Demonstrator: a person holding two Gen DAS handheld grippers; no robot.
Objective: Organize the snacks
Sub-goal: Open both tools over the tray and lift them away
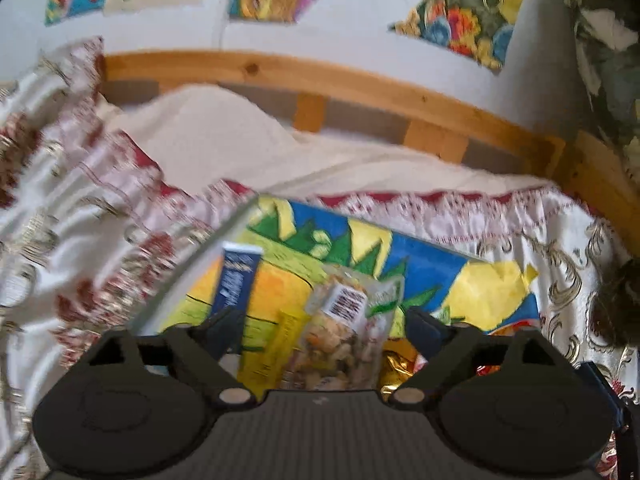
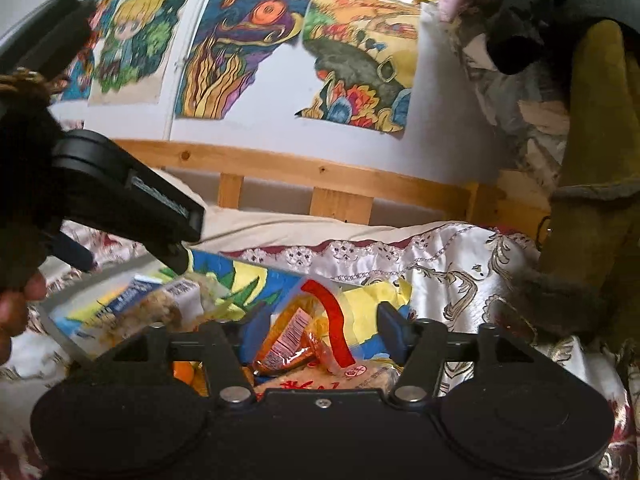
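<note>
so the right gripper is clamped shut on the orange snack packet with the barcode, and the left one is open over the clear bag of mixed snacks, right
Not quite. In the right wrist view the right gripper is open: its fingers stand apart on either side of the orange snack packet without pressing it. The rest holds: the left gripper is open over the clear bag of mixed snacks.

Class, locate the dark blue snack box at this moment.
In the left wrist view the dark blue box stands left of centre, just beyond the left gripper's left finger, beside the clear bag of mixed snacks on the colourful drawing.
</note>
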